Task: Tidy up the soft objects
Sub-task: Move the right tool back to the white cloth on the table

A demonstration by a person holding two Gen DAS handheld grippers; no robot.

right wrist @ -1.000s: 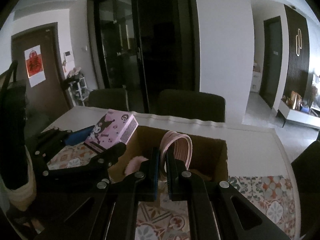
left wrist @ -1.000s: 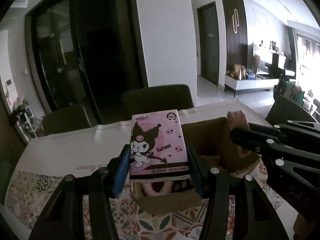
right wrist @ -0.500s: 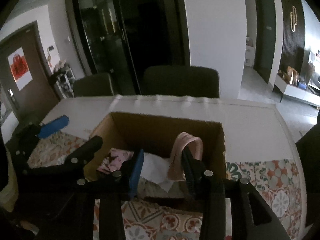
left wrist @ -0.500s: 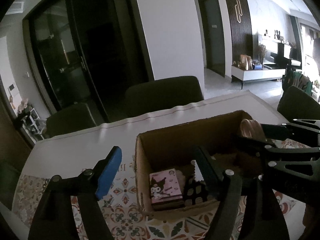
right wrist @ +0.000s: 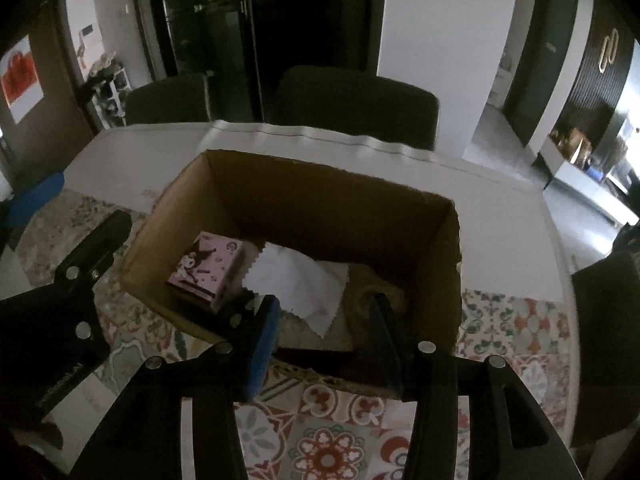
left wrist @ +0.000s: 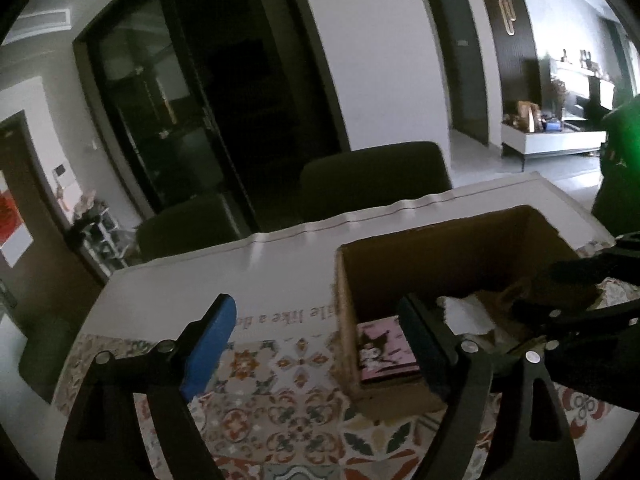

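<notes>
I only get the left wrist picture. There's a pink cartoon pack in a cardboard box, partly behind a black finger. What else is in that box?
Observer: In the right wrist view, a white cloth with a zigzag edge lies spread right beside the pink pack.
Operator: Anything past the cloth?
Observer: Yes, a tan soft lump lies toward the other end of the cardboard box. I cannot tell what it is.
Operator: Is the other gripper holding something?
Observer: No, the right gripper is open and empty, over the near side of the box.
</notes>
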